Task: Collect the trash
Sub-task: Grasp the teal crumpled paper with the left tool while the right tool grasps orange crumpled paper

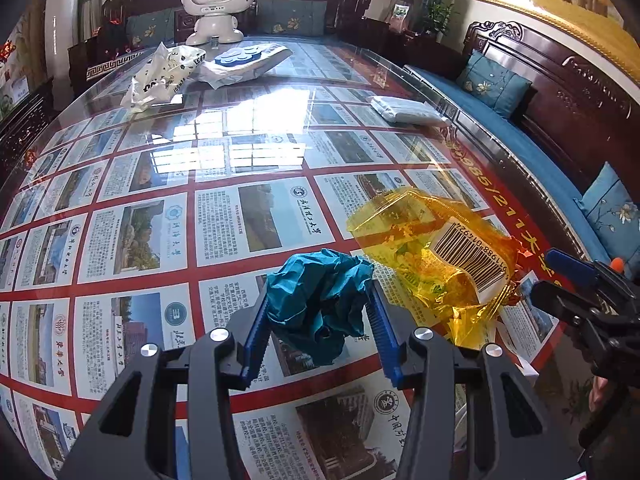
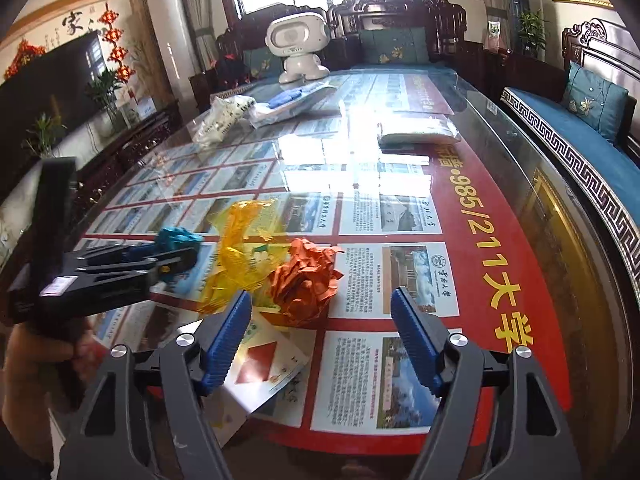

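The left tool [image 1: 318, 312] has its blue ridged pads against either flank of a crumpled teal paper ball [image 1: 318, 300], pinching it where it sits on the glass-topped bench [image 1: 248, 152] near the front edge; the ball looks squeezed between the pads but, as far as I can judge, is not yet lifted clear of the glass. The right tool [image 2: 320, 320] stands spread, its pads well apart and touching nothing, pointing down at a crumpled orange paper ball [image 2: 306, 280] that lies just ahead of its tips and slightly toward its left pad. Between the two balls lies a crinkled translucent yellow plastic wrapper with a barcode label [image 1: 436, 256], touching or nearly touching both. It is the only piece with a clear long axis, running roughly from the bench's near edge away toward its middle, label end nearer the right tool in the left wrist view; the two balls are roundish and point no particular way. A flat printed leaflet [image 2: 268, 364] rests under the right tool's left pad. Farther back sit a white printed plastic bag [image 1: 160, 74], a white pouch with a blue flower-shaped piece on it [image 1: 244, 62] and a folded white packet [image 1: 404, 110]. No bin shows in either view, so the collecting seems barely begun: one piece gripped, one being approached, the rest untouched.
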Available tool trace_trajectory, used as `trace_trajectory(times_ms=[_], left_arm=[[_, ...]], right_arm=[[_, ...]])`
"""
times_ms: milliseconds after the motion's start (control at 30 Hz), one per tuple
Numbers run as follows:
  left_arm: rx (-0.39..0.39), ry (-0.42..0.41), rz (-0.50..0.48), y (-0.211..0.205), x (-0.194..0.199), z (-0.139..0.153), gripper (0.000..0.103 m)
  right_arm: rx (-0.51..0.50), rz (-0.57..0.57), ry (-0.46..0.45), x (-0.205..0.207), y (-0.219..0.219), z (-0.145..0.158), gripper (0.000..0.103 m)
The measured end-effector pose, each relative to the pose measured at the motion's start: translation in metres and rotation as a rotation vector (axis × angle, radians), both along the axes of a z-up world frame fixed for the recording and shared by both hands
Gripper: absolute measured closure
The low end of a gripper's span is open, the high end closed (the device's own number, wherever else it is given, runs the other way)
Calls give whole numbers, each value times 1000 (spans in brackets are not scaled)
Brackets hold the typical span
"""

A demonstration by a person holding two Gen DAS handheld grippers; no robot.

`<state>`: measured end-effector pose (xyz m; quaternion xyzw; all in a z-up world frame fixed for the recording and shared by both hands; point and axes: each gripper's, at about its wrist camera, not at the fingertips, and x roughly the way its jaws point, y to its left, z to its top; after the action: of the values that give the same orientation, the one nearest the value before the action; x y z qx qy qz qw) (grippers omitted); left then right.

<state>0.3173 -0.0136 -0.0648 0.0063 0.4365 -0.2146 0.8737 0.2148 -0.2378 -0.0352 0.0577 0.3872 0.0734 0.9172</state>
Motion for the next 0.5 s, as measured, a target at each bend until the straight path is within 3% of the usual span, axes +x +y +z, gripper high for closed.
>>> trace_trajectory(times_ms=[367,433,500], left_arm=[[-14,-5,-19,-2,-7,6,56],[-21,0,-18,-1,-8,6,56],[-23,1,-17,-1,-11,7,56]], right_arm=[[21,17,35,30,7,-11,37],[26,49,58,35,10,-14,55],[3,74,71,35,15,-16,64]])
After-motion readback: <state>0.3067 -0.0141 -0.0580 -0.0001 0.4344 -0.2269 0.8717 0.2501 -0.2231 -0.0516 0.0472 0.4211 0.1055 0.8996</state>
